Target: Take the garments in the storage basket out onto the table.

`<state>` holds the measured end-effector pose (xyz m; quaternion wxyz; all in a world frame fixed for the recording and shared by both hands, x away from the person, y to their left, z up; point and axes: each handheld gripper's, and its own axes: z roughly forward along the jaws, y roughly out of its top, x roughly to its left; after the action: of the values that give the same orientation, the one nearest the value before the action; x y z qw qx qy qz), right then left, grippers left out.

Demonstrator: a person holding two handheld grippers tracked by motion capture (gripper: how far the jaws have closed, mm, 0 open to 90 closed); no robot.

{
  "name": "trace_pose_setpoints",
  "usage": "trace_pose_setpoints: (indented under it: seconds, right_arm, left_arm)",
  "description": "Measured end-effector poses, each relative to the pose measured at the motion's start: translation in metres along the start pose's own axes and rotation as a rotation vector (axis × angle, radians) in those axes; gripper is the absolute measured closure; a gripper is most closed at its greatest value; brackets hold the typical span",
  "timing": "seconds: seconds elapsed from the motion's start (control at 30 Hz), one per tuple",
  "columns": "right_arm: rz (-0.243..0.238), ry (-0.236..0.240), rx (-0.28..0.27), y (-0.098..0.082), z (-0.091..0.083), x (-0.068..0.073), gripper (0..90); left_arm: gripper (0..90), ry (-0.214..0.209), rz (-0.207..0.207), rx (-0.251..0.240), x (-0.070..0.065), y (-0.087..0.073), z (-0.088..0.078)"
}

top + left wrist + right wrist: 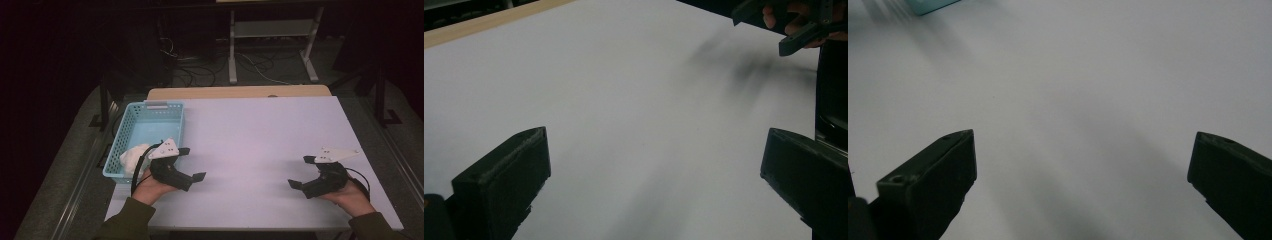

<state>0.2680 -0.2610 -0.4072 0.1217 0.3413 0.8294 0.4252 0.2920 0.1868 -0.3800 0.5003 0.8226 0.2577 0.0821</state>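
Observation:
In the high view my left gripper (194,163) rests low over the white table (260,130), just right of the light blue basket (131,131). Its jaws stand wide apart with nothing between them. My right gripper (299,172) sits near the table's right front, also open and empty. A white crumpled thing (132,156) lies in the basket's near end. In the left gripper view the left gripper (656,145) frames bare table, with the other hand's gripper (796,25) at the top right. In the right gripper view the right gripper (1083,142) spans bare table too, with a basket corner (930,5) at the top left.
A wooden strip (240,92) borders the table's far edge. Beyond it, a dark floor holds cables (200,70) and a white metal stand (272,45). The table's front edge runs just behind both hands.

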Motion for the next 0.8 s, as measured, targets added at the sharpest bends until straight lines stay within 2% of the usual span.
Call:
trace_pose_setpoints:
  seconds: [0.37, 0.7, 0.8]
  right_arm:
    - [0.001, -0.001, -0.005, 0.000, 0.000, 0.000, 0.0]
    - [0.007, -0.001, -0.012, 0.001, 0.000, 0.000, 0.0]
    - [0.010, -0.001, -0.016, 0.001, 0.000, -0.001, 0.0]
  left_arm:
    - [0.0, 0.001, 0.005, -0.002, 0.001, 0.007, -0.001]
    - [0.0, 0.000, -0.019, -0.012, 0.006, 0.012, -0.002]
    - [0.0, 0.002, -0.010, -0.009, 0.008, 0.015, -0.001]
